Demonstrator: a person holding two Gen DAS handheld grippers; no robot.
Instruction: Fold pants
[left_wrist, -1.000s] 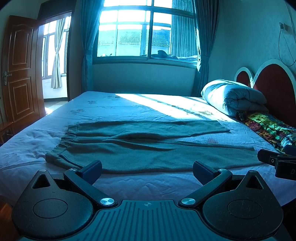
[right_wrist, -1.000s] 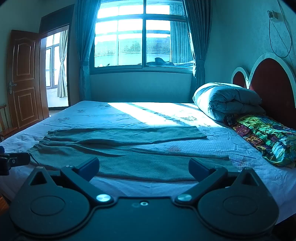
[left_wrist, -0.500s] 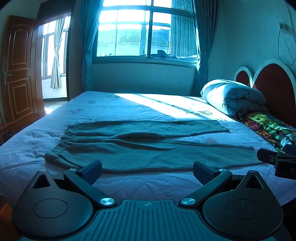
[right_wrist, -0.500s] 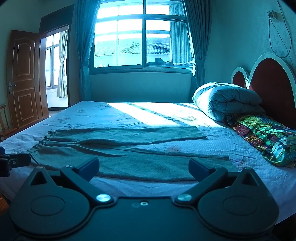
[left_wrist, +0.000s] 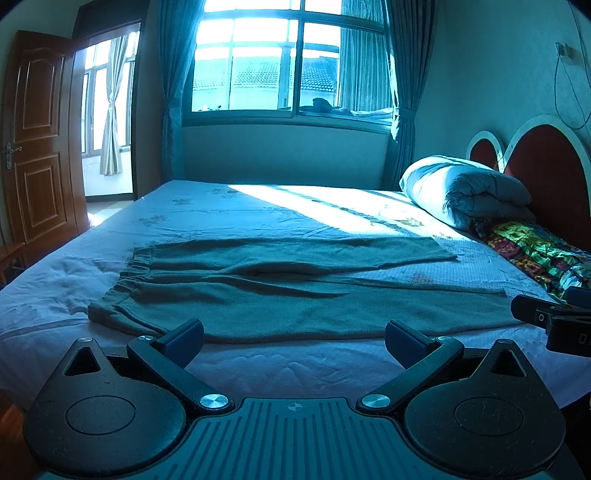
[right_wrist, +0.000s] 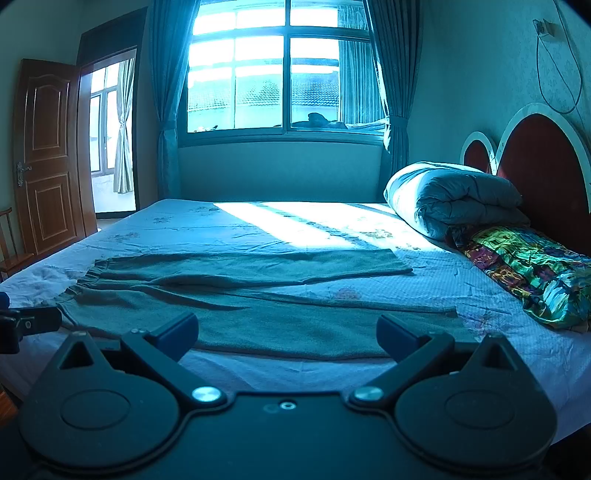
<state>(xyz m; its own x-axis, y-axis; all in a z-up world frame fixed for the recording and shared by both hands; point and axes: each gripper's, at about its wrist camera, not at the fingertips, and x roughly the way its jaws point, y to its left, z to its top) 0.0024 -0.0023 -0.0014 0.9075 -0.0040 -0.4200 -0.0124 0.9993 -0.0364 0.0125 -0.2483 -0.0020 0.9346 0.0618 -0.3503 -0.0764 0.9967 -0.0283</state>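
Grey-green pants (left_wrist: 280, 291) lie flat across the bed, waistband to the left and both legs stretched to the right; they show in the right wrist view (right_wrist: 251, 295) too. My left gripper (left_wrist: 294, 338) is open and empty, just short of the near edge of the pants. My right gripper (right_wrist: 287, 332) is open and empty, at the near edge of the near leg. The right gripper's tip shows at the right edge of the left wrist view (left_wrist: 550, 321). The left gripper's tip shows at the left edge of the right wrist view (right_wrist: 29, 325).
The bed (left_wrist: 258, 210) has a pale floral sheet. A rolled grey quilt (left_wrist: 469, 195) and a colourful pillow (left_wrist: 546, 254) lie by the red headboard (left_wrist: 546, 166) on the right. A wooden door (left_wrist: 37, 136) stands open at the left; a window (left_wrist: 288, 59) is behind.
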